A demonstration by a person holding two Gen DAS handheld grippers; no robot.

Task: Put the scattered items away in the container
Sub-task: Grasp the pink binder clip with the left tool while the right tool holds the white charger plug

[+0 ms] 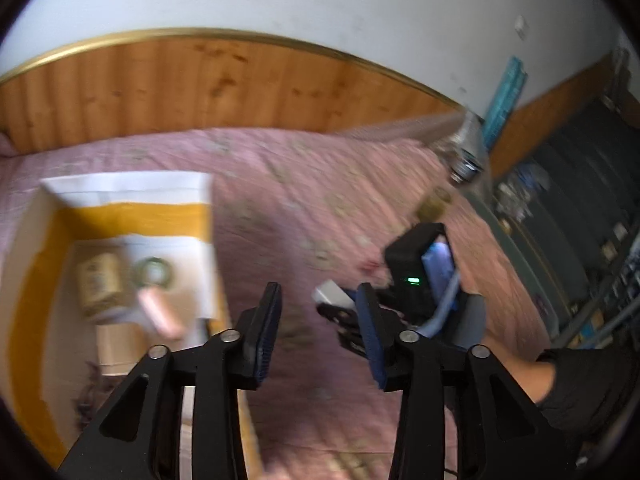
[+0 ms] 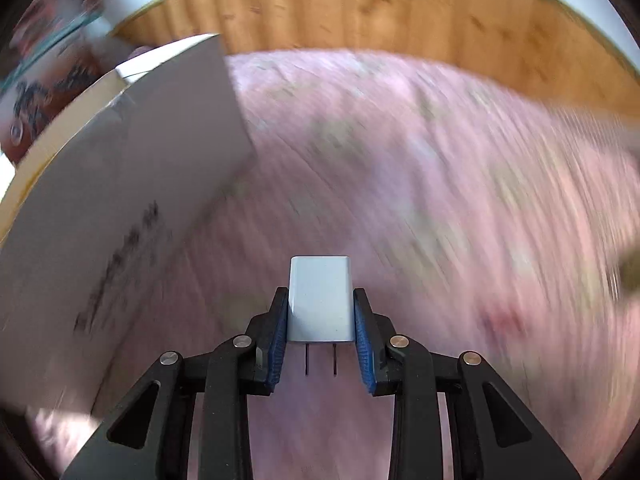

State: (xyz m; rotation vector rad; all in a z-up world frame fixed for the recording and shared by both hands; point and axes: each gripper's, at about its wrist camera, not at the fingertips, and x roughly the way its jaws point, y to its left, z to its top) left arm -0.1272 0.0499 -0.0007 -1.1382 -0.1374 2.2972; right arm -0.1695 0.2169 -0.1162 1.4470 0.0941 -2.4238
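White charger (image 2: 321, 300) clamped in right gripper (image 2: 321, 334), left gripper (image 1: 318, 320) spread wide, box (image 1: 40, 240) holding blurred, perhaps cosmetic, items

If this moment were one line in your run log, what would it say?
right gripper: shut on white charger | left gripper: open, holding nothing | box: left of both, open, items inside | surface: pink bedspread

1. An open cardboard box with orange-and-white inner walls (image 1: 132, 210) is seen at left on a pink patterned bedspread (image 1: 300, 200).
2. A tan carton (image 1: 98, 288), a green ring-shaped item (image 1: 154, 274) and a pale pink cylinder (image 1: 158, 314) are contained in it.
3. The left gripper (image 1: 318, 334) is held apart, nothing between its blue pads.
4. The right gripper (image 1: 340, 308), beyond it, is shown with a white block (image 1: 330, 295) at its tip.
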